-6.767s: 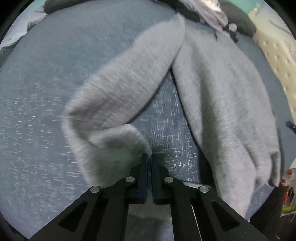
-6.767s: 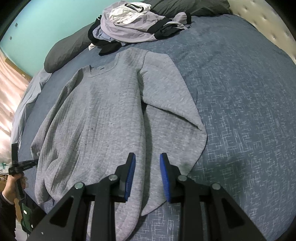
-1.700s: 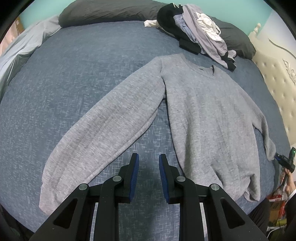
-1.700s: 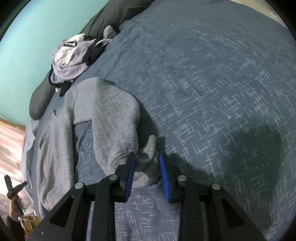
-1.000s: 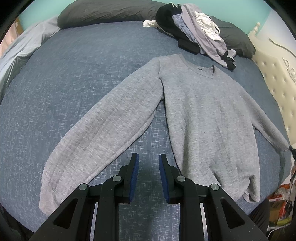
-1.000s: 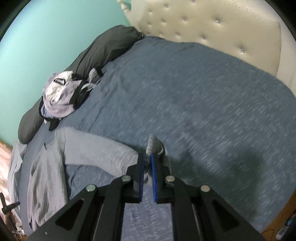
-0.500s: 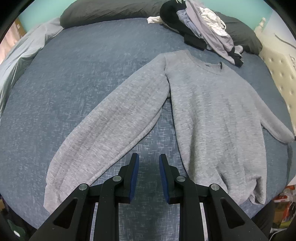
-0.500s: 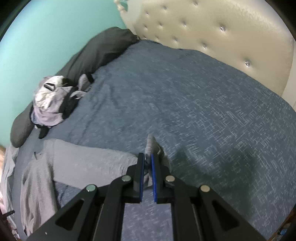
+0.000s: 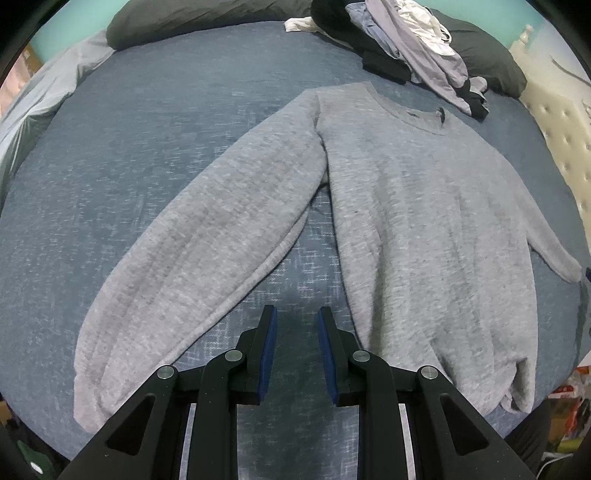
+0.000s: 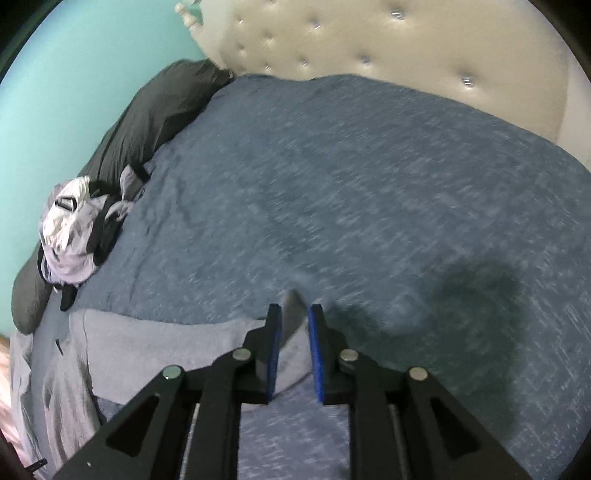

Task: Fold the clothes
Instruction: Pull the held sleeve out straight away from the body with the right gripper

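Right in front of us, the left tongs (image 9: 293, 325) hang with their blue pads parted and nothing between them, over bare dark blue woven bedspread (image 9: 129, 147). To either side of them spreads our grey knitted long-sleeved sweatshirt (image 9: 417, 206), flat on its back: one sleeve (image 9: 192, 258) angles off to their left, the body runs up on their right, and the neckline lies far ahead.

Over at the right tongs (image 10: 293, 338), the pads stand a little apart with the other sleeve's cuff (image 10: 293, 299) loose in the gap, not pinched (the frame is blurred, so contact is hard to judge).

We judge it a soft, limp, fairly thick knit: light, not slippery, sure to sag and drag if lifted. Cuffs, hem corners and shoulder seams look the best holds.

Beyond the collar, a heap of crumpled lilac, white and black clothes (image 9: 413, 48) rests against dark grey pillows (image 9: 192, 18).
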`<state>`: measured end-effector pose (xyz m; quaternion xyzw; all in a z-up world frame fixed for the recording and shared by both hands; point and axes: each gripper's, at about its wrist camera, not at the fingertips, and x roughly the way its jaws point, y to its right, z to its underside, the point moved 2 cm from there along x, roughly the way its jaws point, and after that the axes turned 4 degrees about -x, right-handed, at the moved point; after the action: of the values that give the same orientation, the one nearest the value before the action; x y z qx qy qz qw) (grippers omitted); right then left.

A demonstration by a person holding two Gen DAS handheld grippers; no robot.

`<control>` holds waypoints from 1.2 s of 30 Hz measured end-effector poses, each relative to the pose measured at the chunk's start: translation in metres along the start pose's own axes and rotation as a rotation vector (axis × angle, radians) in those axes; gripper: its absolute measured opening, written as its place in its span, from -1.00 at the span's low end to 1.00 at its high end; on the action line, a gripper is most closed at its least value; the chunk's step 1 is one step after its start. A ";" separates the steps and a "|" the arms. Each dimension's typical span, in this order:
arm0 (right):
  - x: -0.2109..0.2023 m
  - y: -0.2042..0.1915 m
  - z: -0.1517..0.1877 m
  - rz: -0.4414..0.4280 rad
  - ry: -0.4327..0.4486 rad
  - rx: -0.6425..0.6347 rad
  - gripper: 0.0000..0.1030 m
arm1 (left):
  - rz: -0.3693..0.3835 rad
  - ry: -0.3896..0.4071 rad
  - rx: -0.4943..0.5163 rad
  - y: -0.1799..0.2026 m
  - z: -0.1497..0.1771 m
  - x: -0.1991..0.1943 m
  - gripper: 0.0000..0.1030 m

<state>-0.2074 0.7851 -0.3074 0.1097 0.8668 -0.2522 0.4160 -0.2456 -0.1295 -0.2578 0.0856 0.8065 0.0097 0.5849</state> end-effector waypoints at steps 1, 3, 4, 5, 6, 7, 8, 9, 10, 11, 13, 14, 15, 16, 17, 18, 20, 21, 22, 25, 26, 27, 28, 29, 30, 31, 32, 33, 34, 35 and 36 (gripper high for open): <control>-0.002 0.006 0.002 -0.010 0.009 0.017 -0.64 | 0.003 -0.001 0.005 0.002 0.000 0.001 -0.53; -0.002 0.012 0.008 -0.026 -0.001 0.024 -0.54 | 0.009 -0.002 0.012 0.007 -0.001 0.002 -0.53; -0.001 0.014 0.012 -0.033 -0.012 0.021 -0.53 | 0.011 -0.001 0.014 0.009 0.000 0.002 -0.53; 0.001 0.015 0.015 -0.038 -0.022 0.018 -0.53 | 0.012 -0.001 0.016 0.011 0.000 0.002 -0.53; 0.004 0.015 0.019 -0.041 -0.031 0.012 -0.53 | 0.012 -0.001 0.017 0.012 0.000 0.001 -0.53; 0.007 0.014 0.022 -0.045 -0.040 0.007 -0.53 | 0.012 0.000 0.018 0.013 0.000 0.001 -0.53; 0.010 0.013 0.025 -0.048 -0.048 0.007 -0.53 | 0.011 -0.001 0.018 0.013 0.000 0.000 -0.53; 0.013 0.013 0.028 -0.055 -0.051 0.017 -0.53 | 0.008 0.000 0.018 0.013 0.000 -0.001 -0.53; 0.015 0.014 0.030 -0.069 -0.049 0.031 -0.53 | 0.005 0.001 0.017 0.012 0.000 -0.002 -0.53; 0.016 0.015 0.032 -0.081 -0.043 0.046 -0.53 | 0.002 0.001 0.017 0.011 0.000 -0.003 -0.53; 0.018 0.018 0.033 -0.096 -0.025 0.077 -0.53 | -0.004 0.003 0.015 0.010 0.000 -0.005 -0.53; 0.019 0.019 0.034 -0.094 -0.017 0.086 -0.54 | -0.008 0.004 0.014 0.009 0.000 -0.006 -0.53; 0.018 0.021 0.034 -0.089 -0.010 0.089 -0.59 | -0.011 0.004 0.013 0.008 0.000 -0.008 -0.53; 0.017 0.021 0.035 -0.083 -0.007 0.087 -0.68 | -0.013 0.006 0.010 0.007 0.000 -0.009 -0.53; 0.016 0.022 0.036 -0.076 -0.003 0.085 -0.85 | -0.012 0.008 0.007 0.006 -0.001 -0.010 -0.53; 0.013 0.023 0.036 -0.071 0.005 0.083 -0.91 | -0.011 0.008 0.006 0.005 -0.002 -0.010 -0.53; 0.002 0.023 0.037 -0.065 0.032 0.081 -0.94 | -0.006 0.009 0.000 0.005 -0.003 -0.011 -0.53; -0.006 0.024 0.037 -0.065 0.052 0.086 -0.94 | -0.001 0.011 -0.001 0.006 -0.003 -0.011 -0.53; -0.013 0.025 0.037 -0.065 0.072 0.091 -0.94 | 0.004 0.013 -0.002 0.007 -0.003 -0.011 -0.53; -0.032 0.024 0.041 -0.068 0.100 0.108 -0.95 | 0.018 0.017 0.005 0.012 -0.002 -0.012 -0.53; -0.037 0.024 0.044 -0.063 0.100 0.106 -0.95 | 0.021 0.017 0.006 0.013 -0.002 -0.012 -0.53; -0.038 0.024 0.047 -0.057 0.089 0.102 -0.95 | 0.024 0.017 0.008 0.014 -0.002 -0.011 -0.53; -0.036 0.024 0.050 -0.051 0.072 0.098 -0.95 | 0.027 0.018 0.008 0.015 -0.001 -0.012 -0.53; -0.032 0.025 0.053 -0.043 0.053 0.095 -0.95 | 0.031 0.020 0.008 0.016 0.000 -0.013 -0.53; -0.028 0.027 0.058 -0.034 0.030 0.094 -0.95 | 0.033 0.022 0.007 0.016 0.000 -0.014 -0.53; -0.023 0.028 0.061 -0.026 0.012 0.094 -0.95 | 0.032 0.024 0.007 0.015 0.000 -0.016 -0.53; -0.020 0.030 0.065 -0.019 -0.003 0.099 -0.95 | 0.031 0.026 0.007 0.014 0.000 -0.017 -0.53; -0.016 0.033 0.069 -0.013 -0.020 0.109 -0.95 | 0.030 0.028 0.007 0.013 0.001 -0.019 -0.53; -0.013 0.035 0.073 -0.011 -0.030 0.119 -0.95 | 0.029 0.029 0.007 0.012 0.001 -0.020 -0.53; -0.013 0.036 0.074 -0.016 -0.029 0.122 -0.95 | 0.028 0.031 0.007 0.011 0.001 -0.021 -0.53; -0.014 0.036 0.075 -0.021 -0.023 0.116 -0.95 | 0.027 0.033 0.006 0.009 0.001 -0.023 -0.53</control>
<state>-0.1342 0.7763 -0.3480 0.1215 0.8471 -0.3076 0.4159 -0.2365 -0.1237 -0.2354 0.0982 0.8149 0.0164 0.5711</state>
